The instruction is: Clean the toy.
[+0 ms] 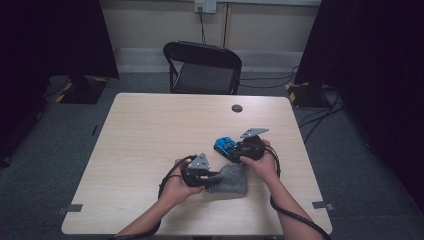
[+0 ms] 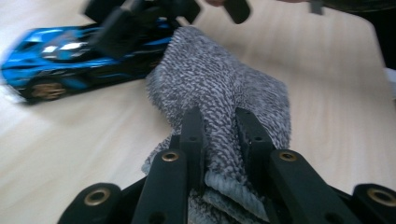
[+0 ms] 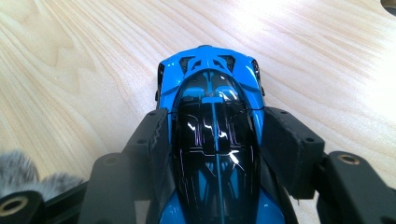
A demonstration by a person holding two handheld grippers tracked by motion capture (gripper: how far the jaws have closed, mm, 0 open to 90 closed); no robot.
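A blue and black toy car rests on the wooden table, and my right gripper is shut on its sides. In the right gripper view both black jaws press against the toy car at its middle. A grey fuzzy cloth lies just in front of the car. My left gripper is shut on the cloth's left edge. In the left gripper view the cloth bunches up between the jaws and reaches toward the toy car, where the right gripper's jaws also show.
A small dark round cap sits in the table near its far edge. A black folding chair stands behind the table. Grey carpet and cables surround it. Bare tabletop spreads to the left and far side.
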